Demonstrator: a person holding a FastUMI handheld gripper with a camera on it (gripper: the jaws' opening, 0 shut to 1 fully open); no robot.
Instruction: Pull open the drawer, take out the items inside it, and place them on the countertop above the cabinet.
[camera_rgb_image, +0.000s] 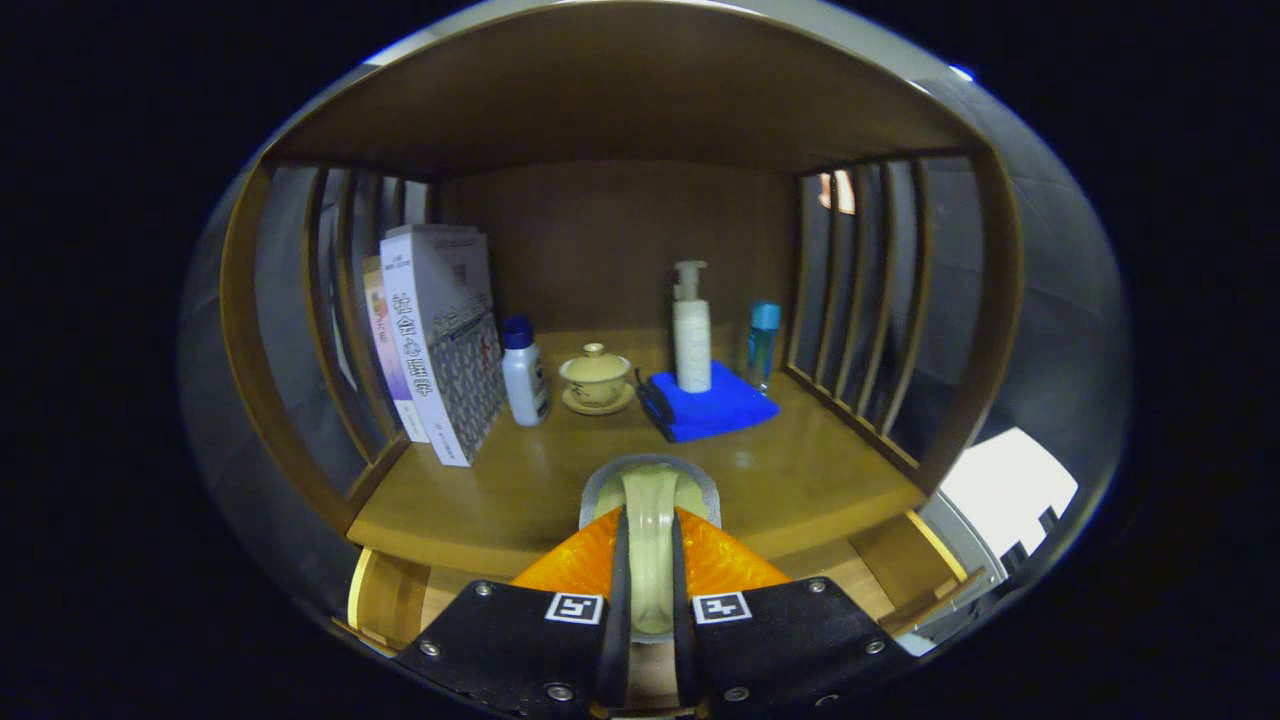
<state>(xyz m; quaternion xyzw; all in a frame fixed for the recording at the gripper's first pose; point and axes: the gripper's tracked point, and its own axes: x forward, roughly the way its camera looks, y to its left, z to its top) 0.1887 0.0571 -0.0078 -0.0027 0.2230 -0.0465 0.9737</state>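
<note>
Above the open drawer (880, 575), the tongs (650, 520) pinch what looks like a pale roll of tape (650, 500) over the countertop (500, 490)

You are holding the gripper (650, 560) closed on a roll (650, 500) over the countertop's (520, 490) bare front strip. Farther back, books (440, 340), a bottle (523, 372), a lidded cup (596, 378) and a pump bottle (691, 330) on a blue cloth (712, 405) are crowding it. Slats (860, 290) are walling both sides.
</note>
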